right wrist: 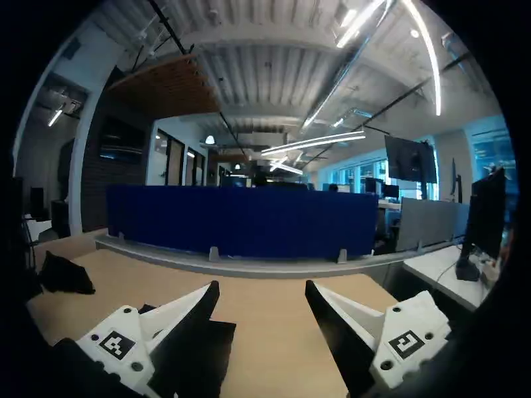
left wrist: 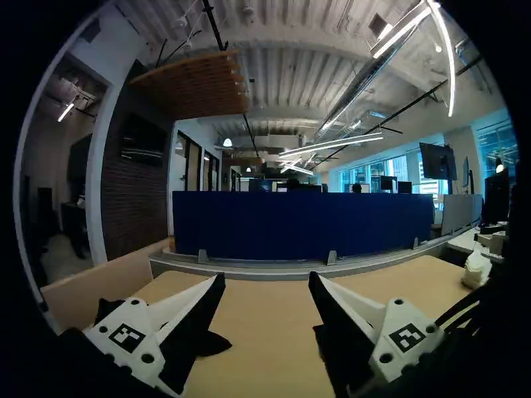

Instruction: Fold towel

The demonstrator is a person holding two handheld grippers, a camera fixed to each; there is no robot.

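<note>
The left gripper stands wide apart, nothing between its jaws. Its fingers are wedge-shaped, of white moulded plastic with matte black inner faces, and each carries a square black-and-white marker near its base. Below them lies a smooth, pale wooden tabletop. A limp black cloth lies on the wood under the finger on the left of the view, its rumpled edge poking out on both sides of that finger.

The right gripper is also spread wide and holds nothing. Under its left-of-view finger lies a flat black towel with straight edges and a squared corner, matte against the wood grain. Well off to the left of this gripper sits a crumpled black heap of soft fabric, bunched and peaked. I cannot tell whether it is the cloth seen by the left gripper.

Ahead of both grippers, past the far table edge, runs a long deep-blue fabric partition on small grey feet. Above and to the left hangs a slatted wooden ceiling panel. A dark monitor stands to the right of the right gripper, and a small white ridged object sits to the right of the left one.
</note>
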